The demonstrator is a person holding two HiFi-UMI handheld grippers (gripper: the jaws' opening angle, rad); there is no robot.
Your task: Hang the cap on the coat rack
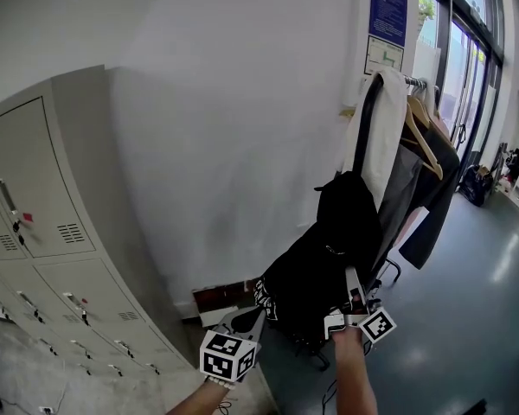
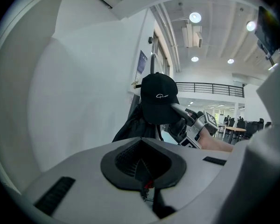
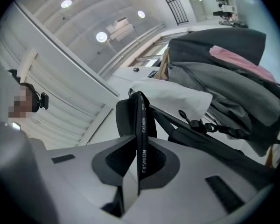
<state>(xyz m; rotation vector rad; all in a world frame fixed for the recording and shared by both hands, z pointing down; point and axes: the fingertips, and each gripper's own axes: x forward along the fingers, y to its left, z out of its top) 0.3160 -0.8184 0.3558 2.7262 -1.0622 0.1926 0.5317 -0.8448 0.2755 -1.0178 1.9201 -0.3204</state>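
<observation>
In the head view the black cap (image 1: 348, 204) is held up in front of the coat rack (image 1: 415, 83), just left of a white garment (image 1: 379, 128) that hangs there. My right gripper (image 1: 353, 277) points upward and is shut on the cap's brim. Its own view shows a thin black edge of the cap (image 3: 141, 125), printed FASHION, pinched between the jaws. My left gripper (image 1: 258, 316) is lower and to the left, apart from the cap. In the left gripper view its jaws (image 2: 142, 161) are shut with nothing in them, and the cap (image 2: 157, 101) shows ahead.
Grey lockers (image 1: 43, 232) line the left side along a white wall (image 1: 225, 128). A dark bag or jacket (image 1: 307, 284) hangs low on the rack below the cap. Wooden hangers (image 1: 426, 141) with dark coats (image 3: 224, 83) fill the rack's right part.
</observation>
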